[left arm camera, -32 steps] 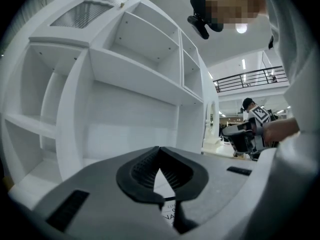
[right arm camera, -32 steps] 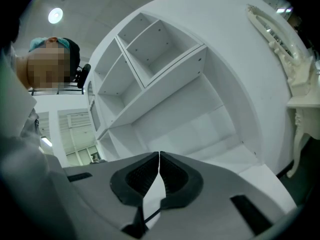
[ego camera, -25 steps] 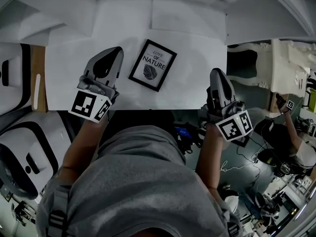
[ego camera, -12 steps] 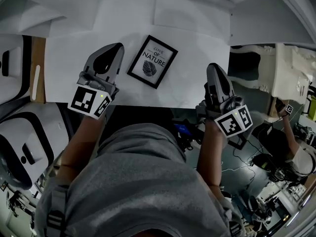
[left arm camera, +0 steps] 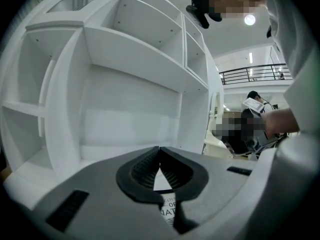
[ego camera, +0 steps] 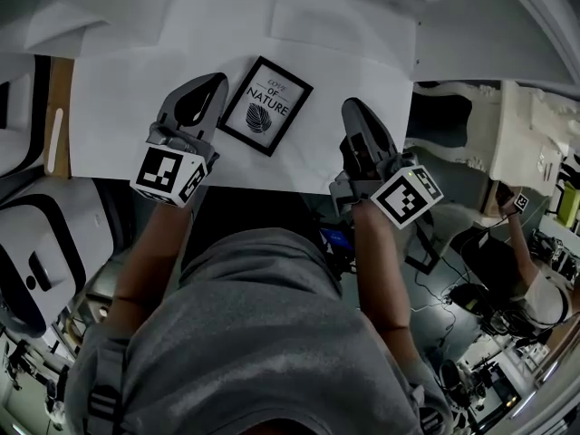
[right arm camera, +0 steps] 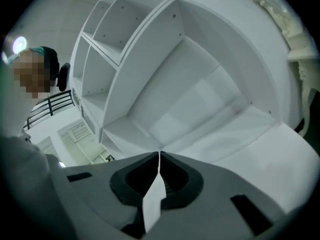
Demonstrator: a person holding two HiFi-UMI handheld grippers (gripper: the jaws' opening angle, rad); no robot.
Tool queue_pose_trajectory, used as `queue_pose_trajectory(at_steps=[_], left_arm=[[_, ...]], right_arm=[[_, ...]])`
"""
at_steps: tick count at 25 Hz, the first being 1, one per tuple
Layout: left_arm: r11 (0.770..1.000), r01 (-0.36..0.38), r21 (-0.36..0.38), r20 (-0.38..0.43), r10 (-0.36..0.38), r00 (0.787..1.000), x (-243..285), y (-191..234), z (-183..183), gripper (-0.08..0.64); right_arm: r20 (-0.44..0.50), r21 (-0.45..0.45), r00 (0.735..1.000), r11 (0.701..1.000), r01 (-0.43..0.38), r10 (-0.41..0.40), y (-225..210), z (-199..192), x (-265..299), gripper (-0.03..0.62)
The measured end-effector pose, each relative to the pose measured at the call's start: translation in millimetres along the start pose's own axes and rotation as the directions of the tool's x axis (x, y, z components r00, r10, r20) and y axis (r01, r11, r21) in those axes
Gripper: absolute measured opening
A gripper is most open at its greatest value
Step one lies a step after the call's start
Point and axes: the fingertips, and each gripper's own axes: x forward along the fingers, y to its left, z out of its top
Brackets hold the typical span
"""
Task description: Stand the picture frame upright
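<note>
- The white bench runs across the top of the head view, backed by a white shelving unit with bare compartments. Workshop clutter lies on the floor below the bench's near edge.
- The picture frame lies flat, face up, on the middle of the bench. It has a black border and a leaf print that reads "LOVE OF NATURE".
- In the head view the frame is skewed. Its long axis runs from about 7 o'clock to 1 o'clock, and the top of the print is toward 1 o'clock.
- The left claw is closed with nothing between its jaws. The frame sits between 3 and 4 o'clock of its tip, just beside it. Whether the claw touches the frame's long left edge cannot be told.
- The right claw is also closed and empty. The frame lies at 9 o'clock of it, with a strip of bare bench between them.
- The frame therefore lies between the two claws, and the left one is plainly nearer.
- As I judge it, the lift turns on the frame's skew. A claw has to open and meet a long edge squarely, so its line should cross the 7-to-1 axis rather than run along it.
- Since the frame lies flat on the bench, a jaw has little room to slip under its edge, and the frame may slide away when pushed.
</note>
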Motion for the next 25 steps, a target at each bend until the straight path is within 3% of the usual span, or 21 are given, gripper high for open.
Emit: queue_pose_trajectory(at_steps=[7, 10, 14, 19, 22, 25], left_arm=[[1.000, 0.015, 0.021, -0.069, -0.014, 0.997, 20, -7, -32, 0.008], [0.999, 0.017, 0.032, -0.107, -0.013, 0.994, 28, -5, -46, 0.008], [0.999, 0.017, 0.044, -0.163, -0.010, 0.987, 38, -2, -64, 0.009], [0.997, 0.008, 0.070, -0.224, 0.008, 0.975, 51, 5, -89, 0.009], [0.998, 0.007, 0.069, -0.248, 0.010, 0.969, 58, 9, -101, 0.009], [0.998, 0.009, 0.058, -0.274, 0.007, 0.962, 63, 12, -112, 0.009]], right_arm=[[-0.123, 0.003, 0.992, 1.000, 0.003, -0.003, -11, -26, 36, 0.031], [-0.169, -0.015, 0.984, 0.998, 0.059, -0.061, -26, -42, 53, 0.031], [-0.193, -0.120, 0.965, 0.980, 0.157, -0.178, -40, -57, 64, 0.031], [-0.280, -0.164, 0.912, 0.951, 0.263, -0.300, -68, -97, 75, 0.032], [-0.327, -0.232, 0.881, 0.933, 0.276, -0.342, -76, -119, 83, 0.040], [-0.344, -0.223, 0.856, 0.919, 0.326, -0.386, -91, -133, 86, 0.107]])
